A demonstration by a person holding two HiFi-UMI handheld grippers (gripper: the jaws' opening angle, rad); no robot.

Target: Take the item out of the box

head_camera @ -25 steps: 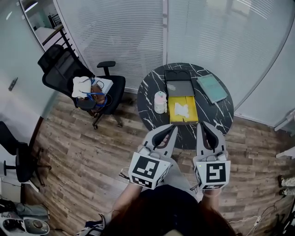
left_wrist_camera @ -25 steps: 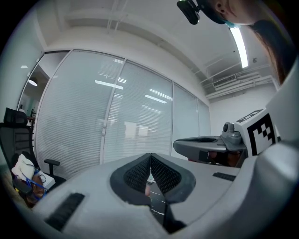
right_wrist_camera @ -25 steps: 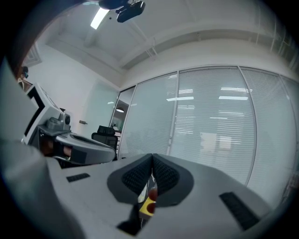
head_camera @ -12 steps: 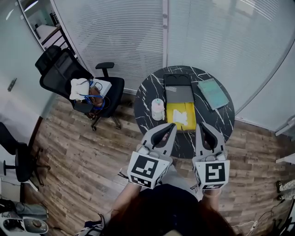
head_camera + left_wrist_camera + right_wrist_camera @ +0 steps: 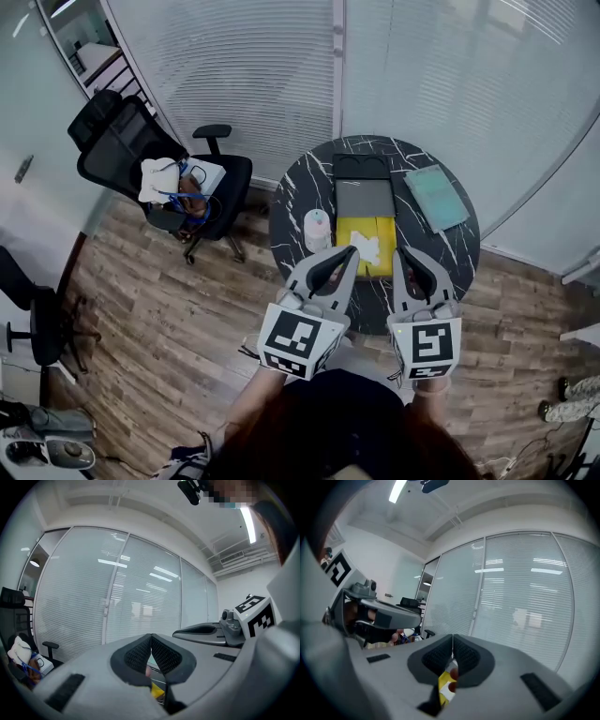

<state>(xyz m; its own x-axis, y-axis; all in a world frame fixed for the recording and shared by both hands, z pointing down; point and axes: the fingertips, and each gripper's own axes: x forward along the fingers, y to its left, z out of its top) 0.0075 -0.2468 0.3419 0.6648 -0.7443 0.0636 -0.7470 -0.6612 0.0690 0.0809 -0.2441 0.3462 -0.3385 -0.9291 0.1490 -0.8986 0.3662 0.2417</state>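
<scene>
Currently the white item (image 5: 367,247) lies inside the open yellow box (image 5: 383,231), toward the box's near left corner. The box rests on the round dark tabletop (image 5: 300,202), its long axis running straight away from the person. A grey lid (image 5: 364,198) adjoins the box's far end, a pale container (image 5: 317,230) stands just beside the box's left wall, and a green book (image 5: 434,199) lies to the box's right.

The left gripper (image 5: 350,255) points at the box's near left corner; the right gripper (image 5: 397,255) points at its near right corner. Each gripper's own view shows its jaws pressed together with nothing between them.

The item lies ahead of both tips. The left gripper appears nearer, so the reach would likely fall to it, once its jaws are parted.
</scene>
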